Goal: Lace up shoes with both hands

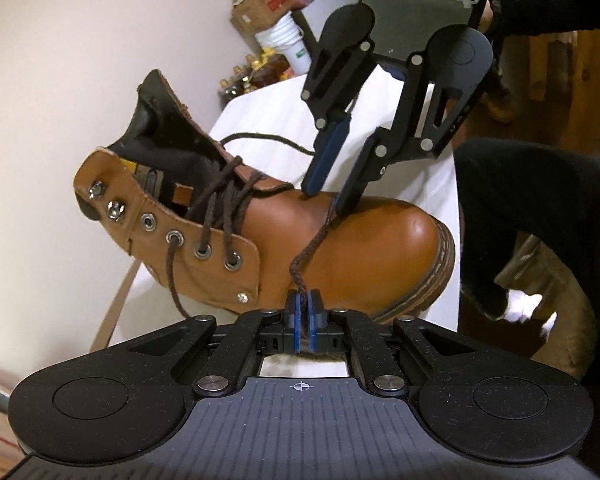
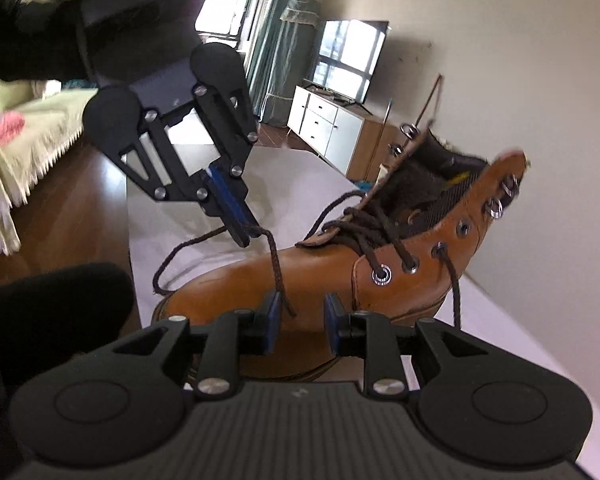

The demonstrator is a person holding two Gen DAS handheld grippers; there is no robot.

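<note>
Left wrist | boot (image 1: 340,240) lies crosswise | toe points right

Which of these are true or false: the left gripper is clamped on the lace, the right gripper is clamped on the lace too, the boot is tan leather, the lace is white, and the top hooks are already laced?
1. The left gripper is clamped on the lace. True.
2. The right gripper is clamped on the lace too. False: its jaws stand apart, with the lace end hanging loose by one pad.
3. The boot is tan leather. True.
4. The lace is white. False: it is dark brown.
5. The top hooks are already laced. False: only the lower eyelets carry lace; the hooks are bare.
</note>
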